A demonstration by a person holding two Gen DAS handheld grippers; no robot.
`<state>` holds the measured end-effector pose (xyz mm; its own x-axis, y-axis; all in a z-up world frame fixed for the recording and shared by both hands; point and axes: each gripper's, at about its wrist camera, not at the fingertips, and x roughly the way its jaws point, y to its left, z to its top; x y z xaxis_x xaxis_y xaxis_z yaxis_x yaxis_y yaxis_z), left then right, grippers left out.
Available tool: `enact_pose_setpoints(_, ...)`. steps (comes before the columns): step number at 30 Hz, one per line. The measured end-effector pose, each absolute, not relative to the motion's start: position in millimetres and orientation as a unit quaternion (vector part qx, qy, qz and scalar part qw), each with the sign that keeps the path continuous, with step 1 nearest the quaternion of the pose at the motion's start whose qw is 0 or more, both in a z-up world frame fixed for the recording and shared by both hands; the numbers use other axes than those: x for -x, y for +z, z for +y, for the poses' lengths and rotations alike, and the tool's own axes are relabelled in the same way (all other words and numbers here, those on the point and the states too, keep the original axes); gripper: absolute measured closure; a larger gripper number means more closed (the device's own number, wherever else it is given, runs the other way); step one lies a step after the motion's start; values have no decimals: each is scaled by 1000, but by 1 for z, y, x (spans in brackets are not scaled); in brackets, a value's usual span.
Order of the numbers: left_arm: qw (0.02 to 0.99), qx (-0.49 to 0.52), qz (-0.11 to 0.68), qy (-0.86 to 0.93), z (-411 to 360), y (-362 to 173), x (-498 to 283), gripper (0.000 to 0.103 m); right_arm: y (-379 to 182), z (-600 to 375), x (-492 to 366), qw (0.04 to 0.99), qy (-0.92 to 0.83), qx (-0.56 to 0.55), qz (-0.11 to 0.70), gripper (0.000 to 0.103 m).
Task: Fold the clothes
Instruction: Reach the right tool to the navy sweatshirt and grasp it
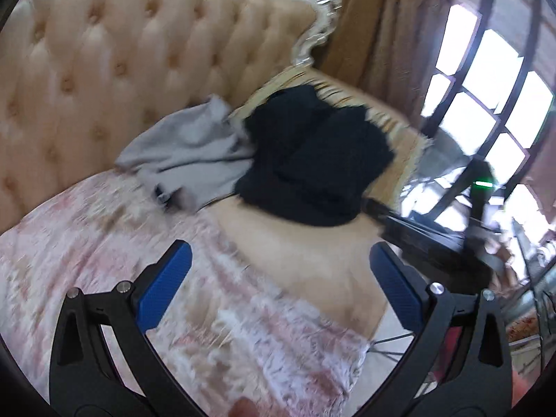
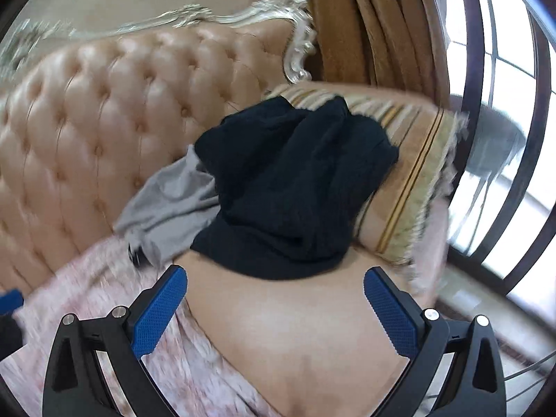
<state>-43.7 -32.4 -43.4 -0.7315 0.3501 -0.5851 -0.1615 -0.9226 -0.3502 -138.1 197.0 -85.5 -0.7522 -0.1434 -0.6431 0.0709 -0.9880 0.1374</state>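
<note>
Both tools released and empty — left tool (image 1: 278, 288), right tool (image 2: 274, 309) — short of the black garment (image 2: 295, 187) heaped against the striped cushion (image 2: 417, 160); recommend pinching 2 separate hem corners, not the bunched middle.

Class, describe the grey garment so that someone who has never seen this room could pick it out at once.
Start at the tufted peach sofa back and drop to the seat below it. The grey garment lies crumpled there against the backrest, partly tucked under the black garment heaped on the striped cushion. It is the only pale grey cloth; its neighbour is black.
</note>
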Motion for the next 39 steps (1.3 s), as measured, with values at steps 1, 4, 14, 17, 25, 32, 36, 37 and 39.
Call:
enact_pose_setpoints(1,145,337,-140,920,-33,-46,45,0,-94,204,151,59,-931,-354,-64,0)
enact_pose_setpoints(4,162,346,-138,914,-33,-55,52,0,-119,221,185,59,-922,-374,-83,0)
enact_pose_setpoints(14,153,378,-135,903,-54,-72,65,0,-141,211,271,59,-916,-395,-33,8)
enact_pose_setpoints(17,117,372,-101,915,-63,-73,58,0,-157,201,296,37,-906,-422,-7,37)
enact_pose_setpoints(25,82,398,-130,904,-104,-84,36,0,-168,210,316,71,-884,-452,-91,91)
enact_pose_setpoints(32,45,410,-129,902,-122,-82,26,0,-104,221,266,191,-882,-409,-135,92)
enact_pose_setpoints(36,39,417,-128,899,-119,-74,25,0,-26,200,247,262,-880,-375,-129,94)
enact_pose_setpoints(37,38,414,-124,901,-116,-68,25,0,-6,194,243,280,-878,-366,-127,96)
enact_pose_setpoints(39,35,407,-117,905,-110,-57,25,0,52,169,223,338,-872,-330,-127,103)
